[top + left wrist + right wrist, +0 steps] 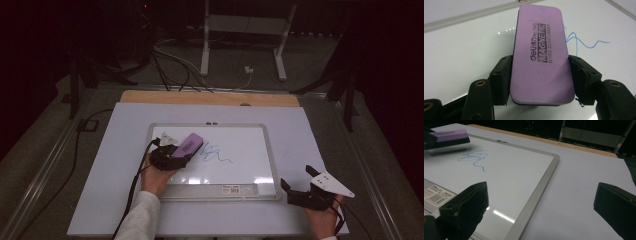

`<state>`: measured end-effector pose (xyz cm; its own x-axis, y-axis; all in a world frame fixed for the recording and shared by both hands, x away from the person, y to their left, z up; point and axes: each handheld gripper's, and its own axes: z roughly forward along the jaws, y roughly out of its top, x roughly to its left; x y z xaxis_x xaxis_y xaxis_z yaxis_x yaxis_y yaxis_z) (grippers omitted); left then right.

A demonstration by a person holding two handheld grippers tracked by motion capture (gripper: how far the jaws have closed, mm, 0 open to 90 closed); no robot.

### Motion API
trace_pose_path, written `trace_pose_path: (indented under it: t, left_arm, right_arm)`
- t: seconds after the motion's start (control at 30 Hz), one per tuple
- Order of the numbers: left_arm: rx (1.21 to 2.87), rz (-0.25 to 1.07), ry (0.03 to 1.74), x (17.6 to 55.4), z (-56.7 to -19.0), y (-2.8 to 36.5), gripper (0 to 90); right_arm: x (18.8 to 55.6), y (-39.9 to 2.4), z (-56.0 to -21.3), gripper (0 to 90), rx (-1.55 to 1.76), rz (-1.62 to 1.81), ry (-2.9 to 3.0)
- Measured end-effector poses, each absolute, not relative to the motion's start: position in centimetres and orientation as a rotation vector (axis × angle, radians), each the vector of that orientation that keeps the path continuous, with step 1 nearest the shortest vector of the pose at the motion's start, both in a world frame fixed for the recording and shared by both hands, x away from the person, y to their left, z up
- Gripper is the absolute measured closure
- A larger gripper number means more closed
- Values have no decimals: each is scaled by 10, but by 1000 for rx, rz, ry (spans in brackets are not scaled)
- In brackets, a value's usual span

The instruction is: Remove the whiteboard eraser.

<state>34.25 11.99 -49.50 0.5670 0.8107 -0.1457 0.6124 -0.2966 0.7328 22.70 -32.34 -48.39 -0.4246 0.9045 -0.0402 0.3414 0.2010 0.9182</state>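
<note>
Lab or recording studio, not a home. Dark room, black surroundings, only the work area lit. White table top (110,165) on a wooden board (210,97), sitting inside a metal frame (45,170). Loose cables (170,65) run over the grey floor behind, with a white plug (248,70). White equipment stand (245,30) at the back. Small whiteboard (265,150) laid flat as a prop.

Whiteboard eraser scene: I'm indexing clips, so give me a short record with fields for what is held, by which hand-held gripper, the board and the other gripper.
held thing: purple whiteboard eraser, printed face up
holder: left hand-held gripper, jaws clamped on its long sides
eraser place: over the whiteboard, just left of the blue scribble
scribble: unerased
right hand-held gripper: open, holds nothing, beside the board's near right corner
surface: white table top
</note>
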Motion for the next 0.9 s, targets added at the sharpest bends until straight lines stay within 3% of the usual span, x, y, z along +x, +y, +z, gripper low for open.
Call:
trace_pose_path:
  t: [0.33,0.4,0.5,0.9]
  left_arm:
    - [2074,314,1132,344,-507,107,409]
    - [2056,309,1129,346,-508,106,287]
    - [2042,332,1137,348,-505,101,240]
    - [2023,350,1154,362,-504,82,285]
  right_arm:
    - [227,-323,-484,0,1157,1202,1879]
    - [227,-323,-484,0,1156,1203,1880]
    - [227,-323,-484,0,1156,1201,1881]
    - [227,-324,-484,0,1159,1203,1880]
